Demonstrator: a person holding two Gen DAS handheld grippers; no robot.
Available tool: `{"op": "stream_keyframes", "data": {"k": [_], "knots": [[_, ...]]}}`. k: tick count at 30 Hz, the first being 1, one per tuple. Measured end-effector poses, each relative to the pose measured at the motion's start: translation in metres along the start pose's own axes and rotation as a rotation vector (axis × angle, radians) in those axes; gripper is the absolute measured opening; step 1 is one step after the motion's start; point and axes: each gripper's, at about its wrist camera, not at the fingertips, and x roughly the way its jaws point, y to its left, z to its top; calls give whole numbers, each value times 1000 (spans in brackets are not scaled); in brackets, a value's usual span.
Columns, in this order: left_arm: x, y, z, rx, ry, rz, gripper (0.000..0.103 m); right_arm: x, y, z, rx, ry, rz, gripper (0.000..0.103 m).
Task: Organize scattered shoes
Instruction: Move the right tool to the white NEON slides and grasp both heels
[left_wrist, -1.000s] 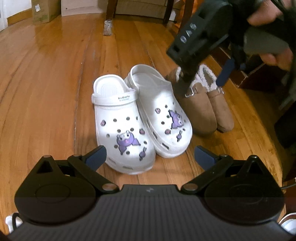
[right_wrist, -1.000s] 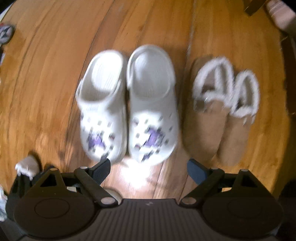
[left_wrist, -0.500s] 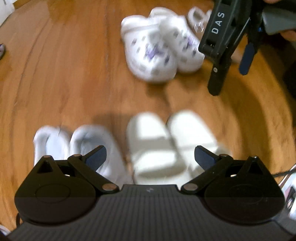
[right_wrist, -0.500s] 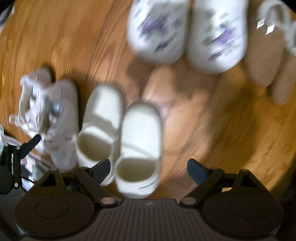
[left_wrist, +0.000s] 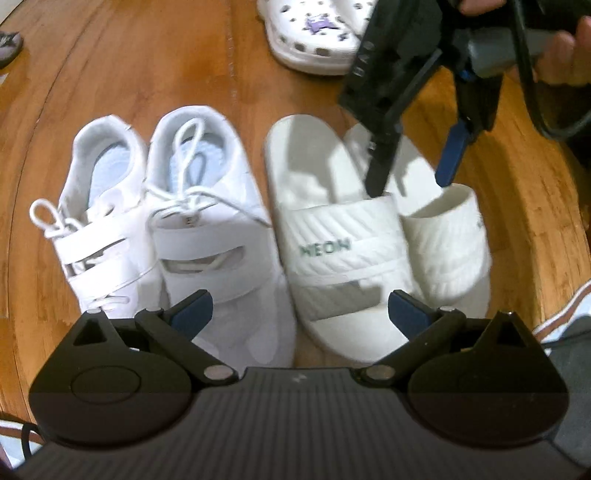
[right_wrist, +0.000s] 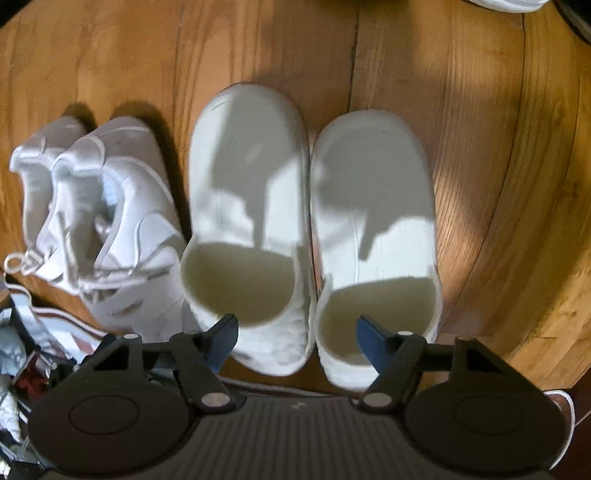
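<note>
1. Two white slides (left_wrist: 343, 236) sit side by side on the wooden floor (left_wrist: 129, 66). The word NEON is on the strap of one.
2. Two white sneakers (left_wrist: 199, 206) with laces sit just beside the slides, also as a pair.
3. A white clog (left_wrist: 314, 33) with purple charms is farther away on the floor, at the top of the left wrist view.
4. The right gripper (left_wrist: 413, 173) hangs right over the slides and points down at them. A hand (left_wrist: 561, 55) holds its handle.
5. Its two fingers have just been closing in a bit, but there is still a gap between them. One finger tip is very near the strap of the NEON slide, the other is over the second slide. The pads do not squeeze anything.
6. In the right wrist view, both slides lie in front of the right gripper's fingers (right_wrist: 225, 339), with the straps closest.
7. The left gripper (left_wrist: 297, 314) has its fingers spread wide. One sneaker and the NEON slide lie under the gap. It holds nothing.
</note>
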Motion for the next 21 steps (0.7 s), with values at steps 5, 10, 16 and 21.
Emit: {"op": "stream_keyframes", "data": {"k": [5,10,16,21], "knots": [[-1,0,-1,9,5,-5,103,27,16,6,-11,13,-23,71],[-4,-3,-3,26,0,-12,103,47,18,1,-27,75,-71,71],[-1,-7,-5,16,10,-41,103,62,34,-2,-87,110,-150,73],[2,-8,-4,4,15,-57,103,84,53,-1,-159,139,-259,60]]}}
